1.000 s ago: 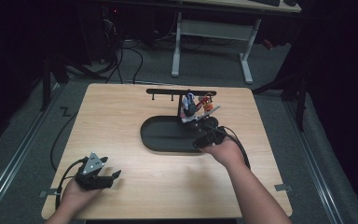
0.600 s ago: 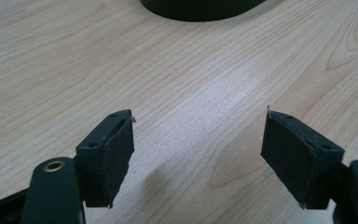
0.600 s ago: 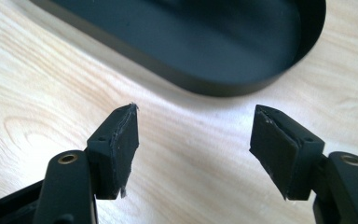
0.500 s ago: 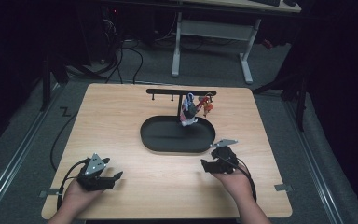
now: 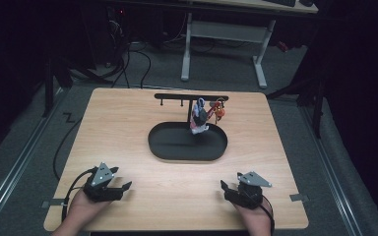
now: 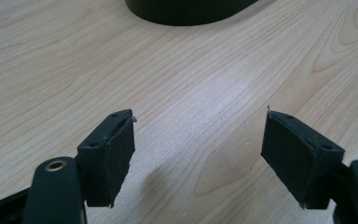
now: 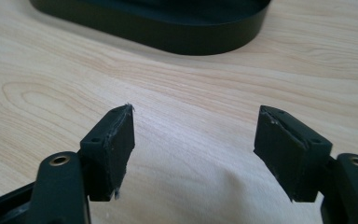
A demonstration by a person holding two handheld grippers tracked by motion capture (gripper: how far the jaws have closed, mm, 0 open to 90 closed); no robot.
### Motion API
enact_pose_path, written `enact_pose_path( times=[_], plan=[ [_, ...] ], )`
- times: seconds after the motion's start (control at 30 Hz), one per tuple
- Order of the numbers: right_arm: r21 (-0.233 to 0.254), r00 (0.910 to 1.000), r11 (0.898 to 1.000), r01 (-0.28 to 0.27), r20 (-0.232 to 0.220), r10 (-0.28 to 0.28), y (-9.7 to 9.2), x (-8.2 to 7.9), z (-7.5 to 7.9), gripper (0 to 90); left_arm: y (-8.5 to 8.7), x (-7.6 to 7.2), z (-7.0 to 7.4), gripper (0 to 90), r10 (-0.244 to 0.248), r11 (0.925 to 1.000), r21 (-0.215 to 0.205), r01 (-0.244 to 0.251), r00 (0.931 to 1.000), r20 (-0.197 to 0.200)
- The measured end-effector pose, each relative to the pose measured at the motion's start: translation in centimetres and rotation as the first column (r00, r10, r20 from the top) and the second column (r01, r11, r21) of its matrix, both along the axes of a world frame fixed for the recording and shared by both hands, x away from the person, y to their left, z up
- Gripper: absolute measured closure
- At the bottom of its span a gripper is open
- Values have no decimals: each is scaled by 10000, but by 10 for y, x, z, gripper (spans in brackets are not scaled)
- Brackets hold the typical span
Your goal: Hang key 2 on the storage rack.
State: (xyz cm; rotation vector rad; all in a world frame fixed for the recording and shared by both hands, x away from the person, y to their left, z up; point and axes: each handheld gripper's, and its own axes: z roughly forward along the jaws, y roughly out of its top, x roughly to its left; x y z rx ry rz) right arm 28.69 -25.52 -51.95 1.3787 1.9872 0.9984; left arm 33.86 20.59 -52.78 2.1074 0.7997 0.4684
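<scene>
Keychains (image 5: pixel 205 114) hang from the rack (image 5: pixel 192 98) over the tray (image 5: pixel 177 150): light, dangling, best pinched at the ring. Left tongs (image 5: pixel 123 187) and right tongs (image 5: pixel 225 188) rest apart, empty, on the counter (image 5: pixel 128 113), the right pair having just been widening.

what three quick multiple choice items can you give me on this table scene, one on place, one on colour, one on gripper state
1. Where do the keychains hang?
A. on the rack above the tray's far end
B. beside the left gripper
C. on the floor

2. What colour is the oval tray?
A. white
B. black
C. red

3. How do the right gripper's jaws stand?
A. clamped on a keychain
B. shut on nothing
C. open, with nothing between them

Answers: 1 A, the bunch dangles from the rack over the tray's far end. 2 B, its rim and floor look black. 3 C, bare wood shows between the jaws.
</scene>
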Motion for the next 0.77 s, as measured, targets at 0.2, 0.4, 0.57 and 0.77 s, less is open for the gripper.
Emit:
enact_pose_path(
  times=[0.2,0.4,0.57,0.77],
  plan=[
    [83,9994,9993,-353,4,353,3,-2,-4,288,-5,-1,-2,257,4,9999,115,-5,10000,34],
    [-34,9983,9983,-578,54,578,6,-2,-4,288,-7,-1,-3,256,12,9999,166,-12,10000,2],
    [38,9991,9991,-429,23,429,5,-1,-5,291,-6,-1,-3,250,-99,9996,255,99,9999,-33],
    [-48,9994,9994,-337,-7,337,6,-1,-5,292,-4,-2,0,250,-108,9999,124,107,9999,97]
  ],
)
